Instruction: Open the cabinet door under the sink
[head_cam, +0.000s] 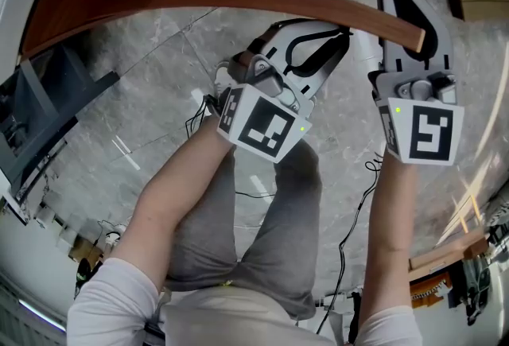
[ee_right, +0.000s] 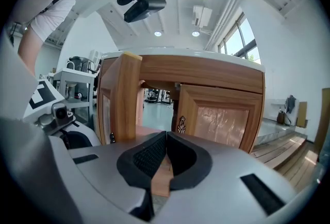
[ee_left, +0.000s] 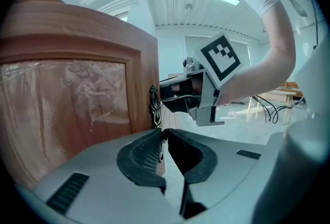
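Two tongs, left (ee_left: 164, 140) and right (ee_right: 166, 141); two cabinet doors, one open (ee_right: 125, 99), one shut (ee_right: 220, 117); one person (head_cam: 266, 225).

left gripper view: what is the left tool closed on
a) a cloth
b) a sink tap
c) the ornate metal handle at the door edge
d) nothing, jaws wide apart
C: in the left gripper view the left tool has its jaws pinched together on the dark ornate handle, which sits at the edge of the wooden cabinet door.
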### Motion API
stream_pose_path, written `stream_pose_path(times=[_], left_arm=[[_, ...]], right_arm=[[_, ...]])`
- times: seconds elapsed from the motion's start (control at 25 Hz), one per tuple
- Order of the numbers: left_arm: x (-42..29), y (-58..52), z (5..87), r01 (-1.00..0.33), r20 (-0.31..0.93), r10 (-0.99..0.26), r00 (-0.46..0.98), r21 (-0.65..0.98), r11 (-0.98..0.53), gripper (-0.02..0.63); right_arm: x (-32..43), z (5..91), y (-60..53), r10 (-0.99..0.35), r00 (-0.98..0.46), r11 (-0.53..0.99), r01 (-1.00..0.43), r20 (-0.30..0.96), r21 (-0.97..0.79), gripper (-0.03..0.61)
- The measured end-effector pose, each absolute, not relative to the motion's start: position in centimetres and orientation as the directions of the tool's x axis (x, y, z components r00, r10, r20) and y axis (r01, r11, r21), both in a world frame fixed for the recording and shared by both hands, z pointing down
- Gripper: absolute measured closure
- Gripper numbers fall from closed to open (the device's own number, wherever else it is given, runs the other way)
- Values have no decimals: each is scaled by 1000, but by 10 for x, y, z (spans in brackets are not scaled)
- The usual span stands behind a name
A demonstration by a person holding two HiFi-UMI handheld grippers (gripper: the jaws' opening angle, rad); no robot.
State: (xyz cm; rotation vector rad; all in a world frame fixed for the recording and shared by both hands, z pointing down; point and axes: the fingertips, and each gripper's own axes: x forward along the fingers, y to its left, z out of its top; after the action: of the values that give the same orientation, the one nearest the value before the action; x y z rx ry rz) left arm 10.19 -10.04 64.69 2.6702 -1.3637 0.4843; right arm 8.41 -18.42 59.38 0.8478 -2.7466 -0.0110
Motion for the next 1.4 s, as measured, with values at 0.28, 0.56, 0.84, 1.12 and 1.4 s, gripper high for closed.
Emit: stream_pose_path(times=[0.28,0.56,0.84,1.12,1.4], left_arm=[[104,-90,647,-786,332,-758,562,-72,-614,577],[105,-75,646,-770,325,-744,584,-67,-635,575],[106,-63,646,-742,344,-714,609,-71,-667,575],[108,-50,646,-726,344,-697,630,-60,-686,572],[108,-34,646,-706,339,-677,653,-51,-706,568]], right_arm=[[79,592,-181,-527,-814,849,-514,244,120,548],[72,583,-172,-491,-846,871,-483,207,91,548],[76,588,-158,-491,-840,869,-491,231,62,548],[77,590,-143,-459,-847,885,-461,269,60,548],[78,592,-126,-439,-845,896,-439,305,72,548]])
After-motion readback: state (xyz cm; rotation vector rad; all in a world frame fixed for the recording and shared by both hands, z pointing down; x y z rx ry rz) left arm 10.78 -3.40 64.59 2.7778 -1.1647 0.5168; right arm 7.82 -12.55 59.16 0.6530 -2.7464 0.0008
